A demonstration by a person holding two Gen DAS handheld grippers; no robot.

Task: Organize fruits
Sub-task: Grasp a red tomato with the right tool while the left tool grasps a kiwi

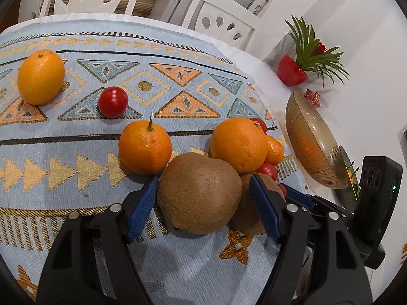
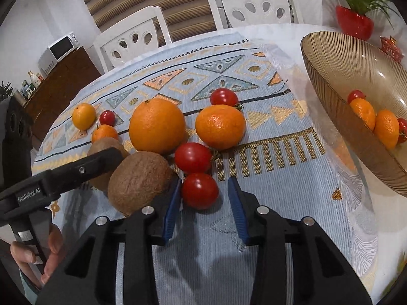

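Note:
In the left wrist view a brown kiwi (image 1: 199, 193) lies on the patterned cloth between the blue pads of my left gripper (image 1: 203, 180), which is open around it. A second kiwi (image 1: 248, 216) lies just behind the right pad. In the right wrist view my right gripper (image 2: 204, 180) is open, with a red tomato (image 2: 199, 190) between its fingertips and a gap on the right side. The amber glass bowl (image 2: 330, 76) at the right holds mandarins (image 2: 386, 128) and small tomatoes.
A large orange (image 2: 157, 125), a mandarin (image 2: 220, 126) and more tomatoes (image 2: 193, 157) crowd just beyond both grippers. Farther left lie a stemmed mandarin (image 1: 145, 147), a tomato (image 1: 113, 102) and a yellow-orange fruit (image 1: 40, 76). White chairs (image 1: 218, 23) and a red plant pot (image 1: 291, 72) border the table.

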